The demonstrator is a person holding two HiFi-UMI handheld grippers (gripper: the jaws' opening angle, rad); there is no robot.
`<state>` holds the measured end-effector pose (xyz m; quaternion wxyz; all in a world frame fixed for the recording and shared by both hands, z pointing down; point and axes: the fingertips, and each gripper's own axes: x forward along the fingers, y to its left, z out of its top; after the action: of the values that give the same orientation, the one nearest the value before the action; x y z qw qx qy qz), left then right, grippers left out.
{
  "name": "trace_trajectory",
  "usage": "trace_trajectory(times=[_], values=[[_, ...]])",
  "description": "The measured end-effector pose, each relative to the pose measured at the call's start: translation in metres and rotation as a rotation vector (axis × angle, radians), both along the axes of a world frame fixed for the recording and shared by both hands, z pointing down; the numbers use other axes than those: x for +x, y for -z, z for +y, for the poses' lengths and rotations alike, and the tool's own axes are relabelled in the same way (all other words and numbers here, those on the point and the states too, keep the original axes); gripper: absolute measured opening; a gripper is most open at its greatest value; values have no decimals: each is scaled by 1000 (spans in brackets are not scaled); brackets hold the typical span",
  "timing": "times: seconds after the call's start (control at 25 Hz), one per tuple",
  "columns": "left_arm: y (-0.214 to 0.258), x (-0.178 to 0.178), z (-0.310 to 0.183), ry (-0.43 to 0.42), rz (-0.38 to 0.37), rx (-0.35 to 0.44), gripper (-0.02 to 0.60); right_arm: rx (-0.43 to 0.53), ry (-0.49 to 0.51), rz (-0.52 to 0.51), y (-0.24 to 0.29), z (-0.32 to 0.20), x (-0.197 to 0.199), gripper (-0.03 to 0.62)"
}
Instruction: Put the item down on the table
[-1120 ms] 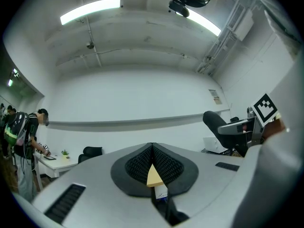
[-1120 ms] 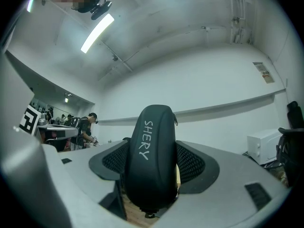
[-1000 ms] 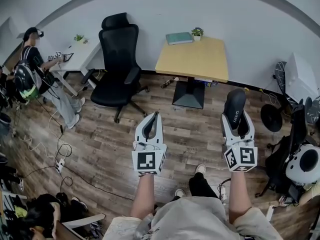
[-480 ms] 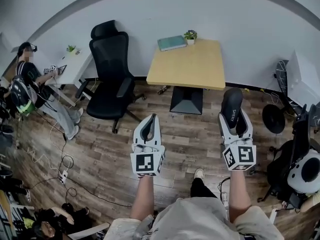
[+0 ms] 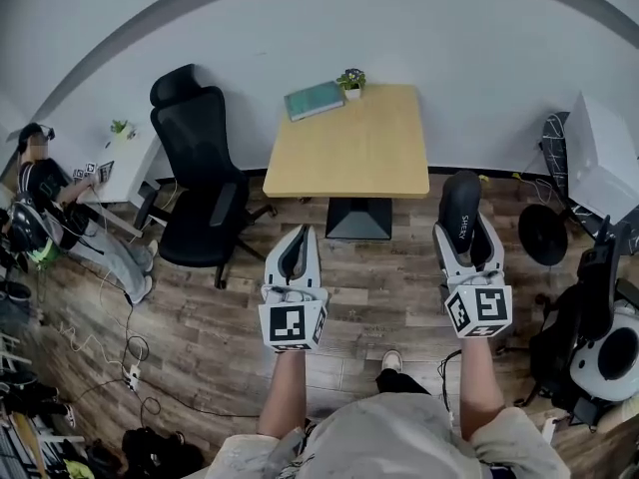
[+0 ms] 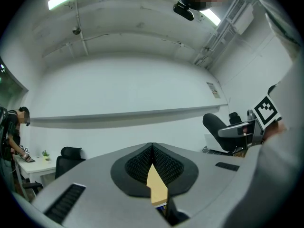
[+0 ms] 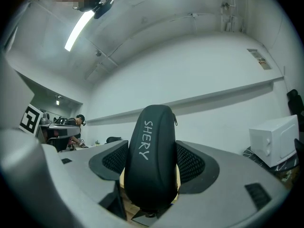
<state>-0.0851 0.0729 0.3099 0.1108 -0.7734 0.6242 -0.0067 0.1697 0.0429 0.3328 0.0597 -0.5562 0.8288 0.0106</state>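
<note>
My right gripper [image 5: 464,230] is shut on a black zipped case [image 5: 462,216] printed SHERY, which stands up between the jaws [image 7: 153,163]. It hangs over the wooden floor, just right of the light wooden table [image 5: 349,153]. My left gripper [image 5: 295,252] is shut with nothing in it, held over the floor below the table's front left edge. In the left gripper view the jaws meet at their tips [image 6: 153,148], and a sliver of the table shows through the gap lower down.
A green book [image 5: 314,100] and a small potted plant [image 5: 350,81] sit at the table's far edge. A black office chair [image 5: 195,183] stands left of the table. A person [image 5: 40,203] sits at a white desk far left. A fan [image 5: 543,234] and bags crowd the right.
The view has moved closer to the table and shifted, so the table and chair now sit lower and more to the left. Both grippers keep their pose and the case stays held.
</note>
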Motion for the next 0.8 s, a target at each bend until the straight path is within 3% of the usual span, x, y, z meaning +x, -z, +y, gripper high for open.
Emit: trace_trajectory(times=[0.4, 0.8], values=[[4, 73, -80, -60, -8, 11, 6, 3, -32, -9, 0, -64, 64, 325], [-2, 78, -125, -87, 0, 14, 7, -3, -56, -12, -8, -97, 67, 325]])
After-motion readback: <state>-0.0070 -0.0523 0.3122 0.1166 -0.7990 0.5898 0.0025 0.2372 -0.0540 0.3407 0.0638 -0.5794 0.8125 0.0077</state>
